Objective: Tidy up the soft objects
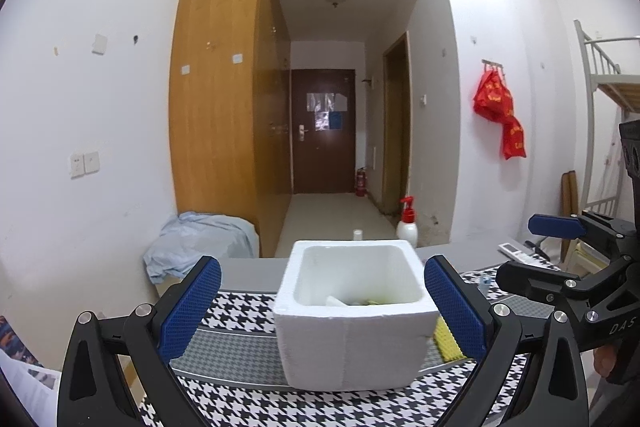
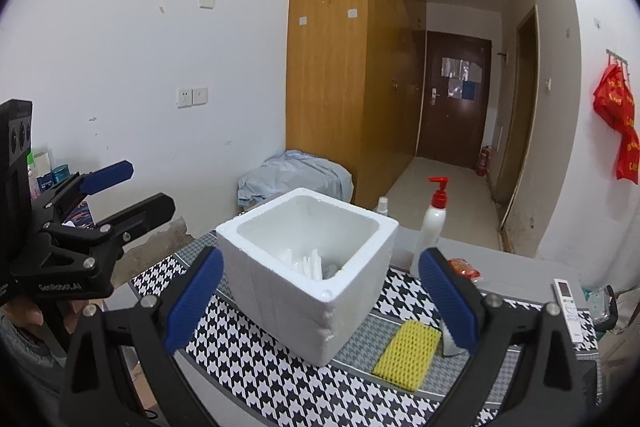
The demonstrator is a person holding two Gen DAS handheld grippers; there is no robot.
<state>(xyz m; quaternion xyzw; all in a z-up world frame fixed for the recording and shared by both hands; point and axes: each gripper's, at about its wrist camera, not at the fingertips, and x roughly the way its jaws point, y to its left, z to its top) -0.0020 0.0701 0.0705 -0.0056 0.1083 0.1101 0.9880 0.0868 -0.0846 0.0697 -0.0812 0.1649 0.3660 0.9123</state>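
Yellow sponge flat, lengthwise toward camera

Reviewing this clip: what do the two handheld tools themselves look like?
Both tools, left and right, have black angular frames with silver bolts and blue textured finger pads. White lettering marks their bodies; bare fingers grip each. No cables visible.

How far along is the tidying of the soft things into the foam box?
Partly done, it seems: the foam box already holds some white pieces and something greenish. Nothing is in hand; the left gripper and right gripper are both open and empty. Left: the yellow sponge lies on the cloth beside the box, with a white scrap next to it.
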